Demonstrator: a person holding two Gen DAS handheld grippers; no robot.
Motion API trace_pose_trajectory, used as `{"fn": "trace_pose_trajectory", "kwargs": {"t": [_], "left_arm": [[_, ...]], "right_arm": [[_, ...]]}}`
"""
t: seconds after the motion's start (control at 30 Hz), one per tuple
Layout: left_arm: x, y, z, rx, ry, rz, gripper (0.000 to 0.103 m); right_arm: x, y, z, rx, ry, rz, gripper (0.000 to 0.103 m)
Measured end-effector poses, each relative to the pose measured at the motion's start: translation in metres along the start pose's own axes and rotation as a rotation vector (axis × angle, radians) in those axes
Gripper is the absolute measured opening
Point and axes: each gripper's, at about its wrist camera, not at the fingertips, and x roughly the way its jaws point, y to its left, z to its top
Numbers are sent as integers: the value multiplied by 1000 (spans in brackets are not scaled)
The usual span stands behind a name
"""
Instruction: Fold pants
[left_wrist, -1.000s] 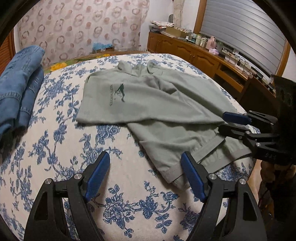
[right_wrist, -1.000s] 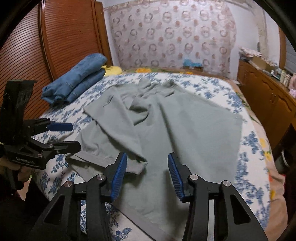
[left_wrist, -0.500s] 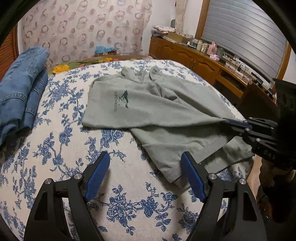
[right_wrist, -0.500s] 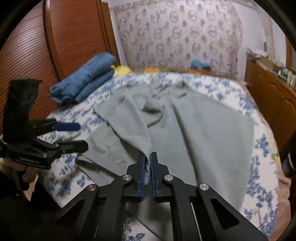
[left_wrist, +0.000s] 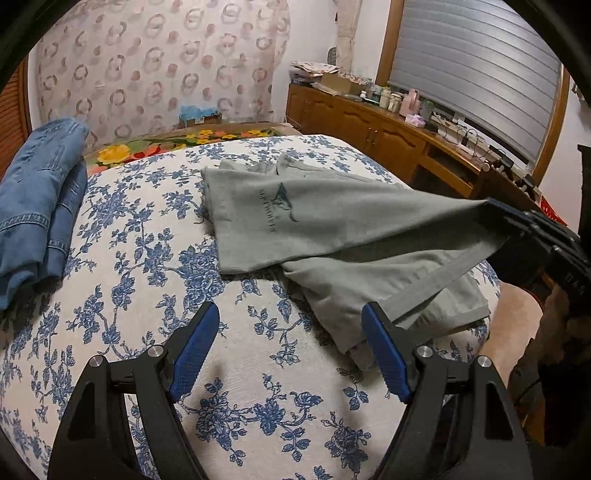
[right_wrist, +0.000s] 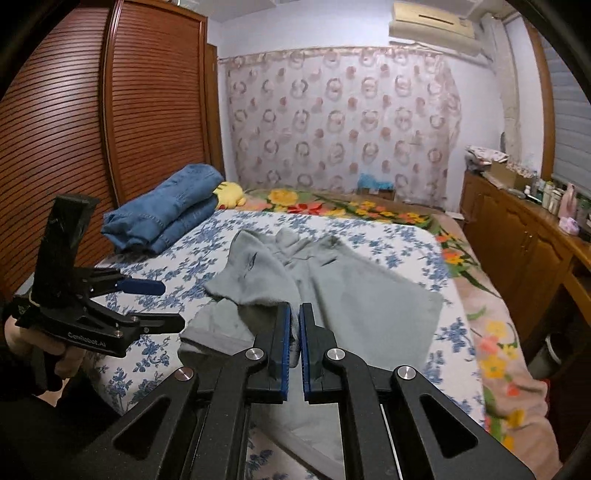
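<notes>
On the bed (left_wrist: 122, 314) with its blue-flowered white cover, a folded stack of blue denim (left_wrist: 35, 206) sits at the left edge, well apart from the work. The left gripper (left_wrist: 291, 350) hovers over the near part of the cover with its blue-padded jaws spread wide and nothing between them, pointing down toward the near hem of the grey-green cotton pants (left_wrist: 332, 229), which lie across the middle of the bed and reach its right edge. At that right edge the right gripper (right_wrist: 294, 343) has just closed its jaws; they pinch a fold of the grey-green cloth and hold it raised off the cover, so the fabric stretches taut toward it. The step in hand looks like the start of a fold: one corner is taken up and the other is not yet gripped. The next move probably calls for the left gripper to drop onto the near hem and close, so both can carry the cloth across together. A hand (right_wrist: 40, 347) grips the left tool's handle from below.
</notes>
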Motion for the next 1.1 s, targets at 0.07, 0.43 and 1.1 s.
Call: {"fn": "trace_pose_trajectory", "kwargs": {"t": [0.07,0.43,1.1], "left_arm": [[2,-2,2,5,2,1,80],[12,-13,1,27,24,-13,80],[19,-17,-13,40,52,-7,80]], "right_arm": [[-6,1,-2,5,-7,-12,5],[-22,7,-13,33,-11,-44,5],[-1,-7,-41,118,173,-112,5]]}}
